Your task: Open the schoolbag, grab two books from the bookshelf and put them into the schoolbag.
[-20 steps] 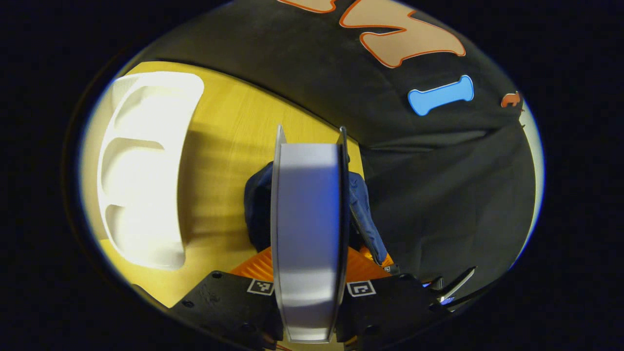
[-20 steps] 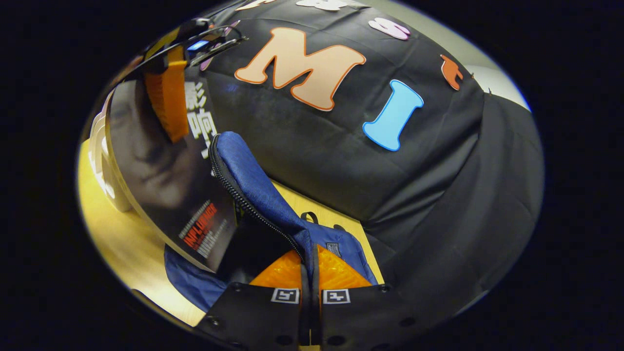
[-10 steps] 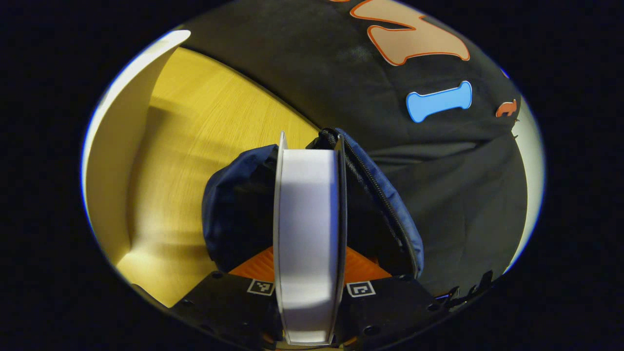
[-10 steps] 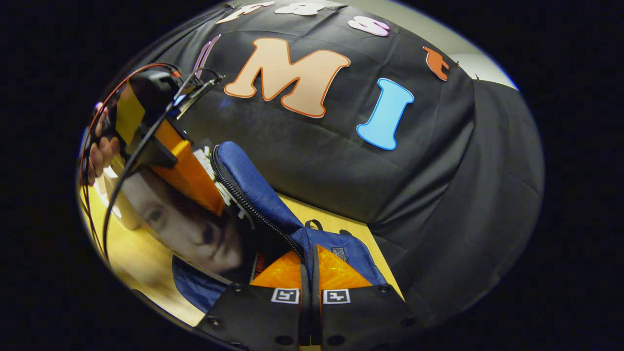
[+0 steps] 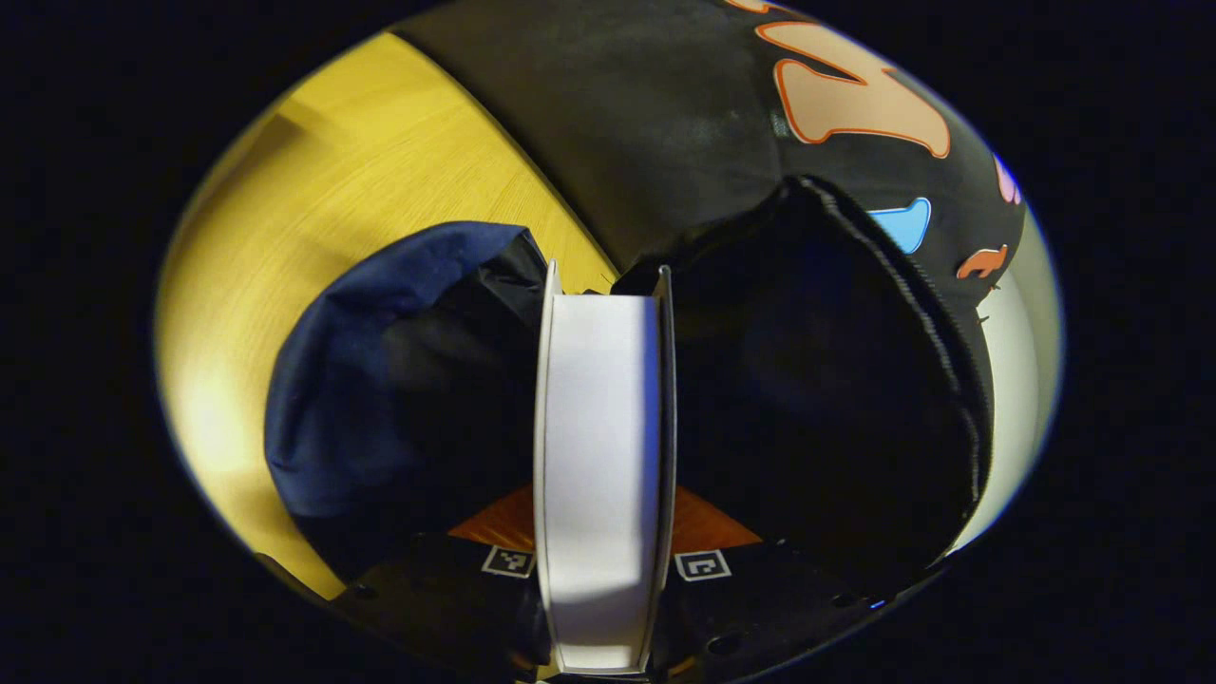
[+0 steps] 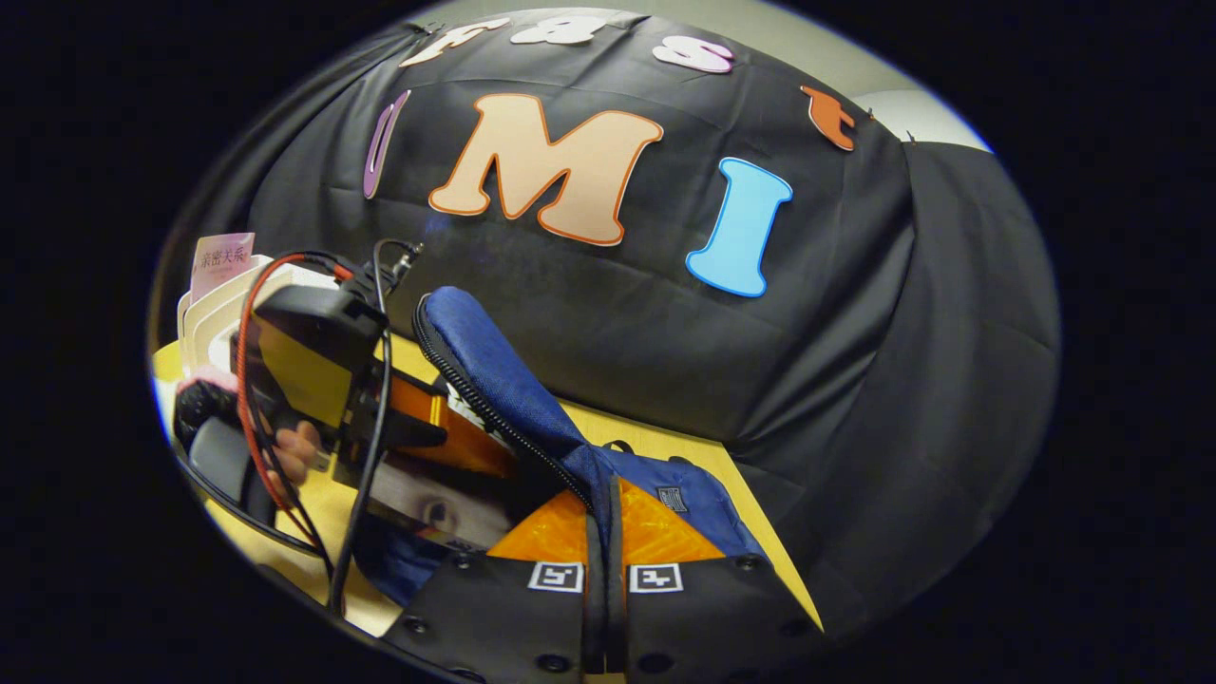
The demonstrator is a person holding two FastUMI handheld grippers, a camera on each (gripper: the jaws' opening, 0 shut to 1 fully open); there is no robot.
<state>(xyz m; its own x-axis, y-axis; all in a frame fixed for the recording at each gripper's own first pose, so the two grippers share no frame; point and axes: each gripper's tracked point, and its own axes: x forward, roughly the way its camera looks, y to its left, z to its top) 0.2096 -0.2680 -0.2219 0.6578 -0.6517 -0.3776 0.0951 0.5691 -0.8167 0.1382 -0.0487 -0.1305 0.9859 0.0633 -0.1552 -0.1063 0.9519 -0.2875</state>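
My left gripper (image 5: pixel 605 496) is shut on a thick book (image 5: pixel 602 427), whose pale page edge stands upright between the fingers. The blue schoolbag (image 5: pixel 328 380) gapes around the book, its dark inside on both sides and its zipper rim (image 5: pixel 936 313) arching at the right. In the right gripper view my right gripper (image 6: pixel 605 502) is shut on the schoolbag's raised flap (image 6: pixel 494 375), holding the mouth apart. There the book's cover (image 6: pixel 446 508) slants down into the opening, under one of the left gripper's fingers (image 6: pixel 461 445) and a person's hand (image 6: pixel 294 451).
The bag lies on a yellow wooden table (image 5: pixel 313 171) near the black cloth wall (image 6: pixel 665 313). A white bookshelf (image 6: pixel 214 318) with a pink book (image 6: pixel 220 261) in it stands at the far left behind the left gripper. Cables (image 6: pixel 366 475) trail from that gripper.
My left gripper has gone down and forward, carrying the book from above the bag into its mouth. The white shelf has slid out of the left gripper view. The right gripper holds the flap as before.
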